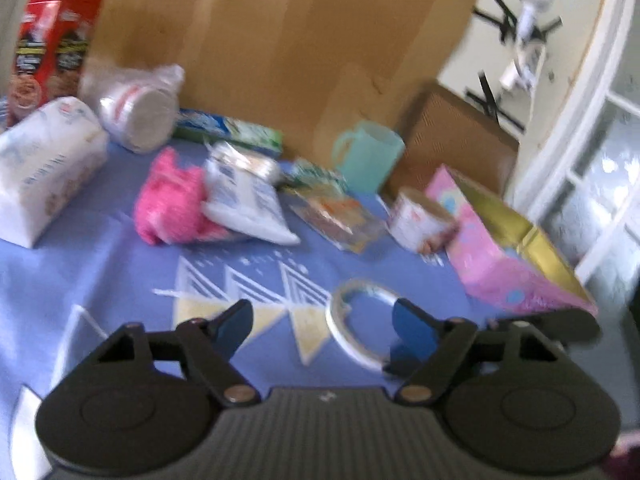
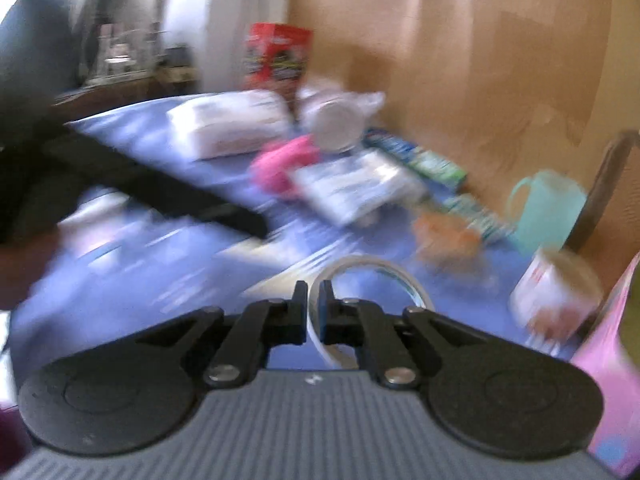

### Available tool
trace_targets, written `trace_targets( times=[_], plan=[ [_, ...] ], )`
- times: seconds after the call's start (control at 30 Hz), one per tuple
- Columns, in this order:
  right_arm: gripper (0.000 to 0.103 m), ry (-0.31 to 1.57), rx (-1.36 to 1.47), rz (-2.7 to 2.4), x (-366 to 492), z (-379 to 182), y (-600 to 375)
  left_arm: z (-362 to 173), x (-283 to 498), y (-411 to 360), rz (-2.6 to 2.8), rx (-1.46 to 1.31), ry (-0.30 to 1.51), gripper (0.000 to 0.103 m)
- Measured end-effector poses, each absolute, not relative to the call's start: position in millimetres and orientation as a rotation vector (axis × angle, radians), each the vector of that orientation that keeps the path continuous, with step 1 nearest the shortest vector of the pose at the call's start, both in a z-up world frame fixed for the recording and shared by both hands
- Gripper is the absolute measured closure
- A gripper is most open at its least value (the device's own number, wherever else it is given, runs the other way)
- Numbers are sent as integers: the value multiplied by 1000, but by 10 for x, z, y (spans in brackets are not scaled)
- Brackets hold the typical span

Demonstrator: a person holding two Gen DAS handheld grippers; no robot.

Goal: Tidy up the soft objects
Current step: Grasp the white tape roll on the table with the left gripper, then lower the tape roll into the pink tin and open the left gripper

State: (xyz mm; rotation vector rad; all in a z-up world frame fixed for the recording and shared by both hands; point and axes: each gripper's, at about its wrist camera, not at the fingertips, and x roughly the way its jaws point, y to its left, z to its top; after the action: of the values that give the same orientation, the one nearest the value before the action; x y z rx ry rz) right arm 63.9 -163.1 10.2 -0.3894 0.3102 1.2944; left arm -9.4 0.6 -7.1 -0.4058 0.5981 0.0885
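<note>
Two grippers work over a blue patterned tablecloth (image 1: 100, 248): the left gripper (image 1: 324, 324) has its blue-padded jaws standing apart with nothing pressed between them, a clear tape ring (image 1: 344, 332) lying partly in the gap, while the right gripper (image 2: 314, 312) has its jaws nearly together, pinching the near rim of that ring. Toward the cloth's far edge, against the wooden wall, lies the pink soft toy (image 1: 176, 204), touching a white packet (image 1: 248, 204), with a teal cup (image 1: 368, 156) farther along.
</note>
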Motion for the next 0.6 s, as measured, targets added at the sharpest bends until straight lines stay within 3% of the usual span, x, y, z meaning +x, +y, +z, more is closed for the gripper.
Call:
trace_targets(
  times=[0.03,0.1,0.17,0.23,0.27,0.33,0.4,0.47,0.6],
  plan=[
    [92,313,-365,1295,600,73,-1717,-92,-57,-55,89,-391,617,31],
    [74,335,-280,1277,633,45,-1865,-142,18,-161,85,-370,659,40],
    [40,343,-235,1242,691,16,-1959,-194,97,-215,78,-370,701,46],
    [18,355,-238,1197,753,-34,-1953,-223,184,-251,77,-374,730,49],
    [14,354,-238,1189,782,-52,-1943,-228,230,-283,88,-366,732,49],
    [14,365,-259,1159,885,-82,-1841,-232,342,-331,114,-340,736,49],
    [14,402,-252,1143,1009,-103,-1721,-249,442,-350,122,-330,737,57],
    [26,428,-233,1182,1101,-133,-1669,-256,481,-393,137,-318,738,64],
    [28,373,-215,1195,993,-123,-1796,-168,426,-435,143,-359,733,64]
  ],
)
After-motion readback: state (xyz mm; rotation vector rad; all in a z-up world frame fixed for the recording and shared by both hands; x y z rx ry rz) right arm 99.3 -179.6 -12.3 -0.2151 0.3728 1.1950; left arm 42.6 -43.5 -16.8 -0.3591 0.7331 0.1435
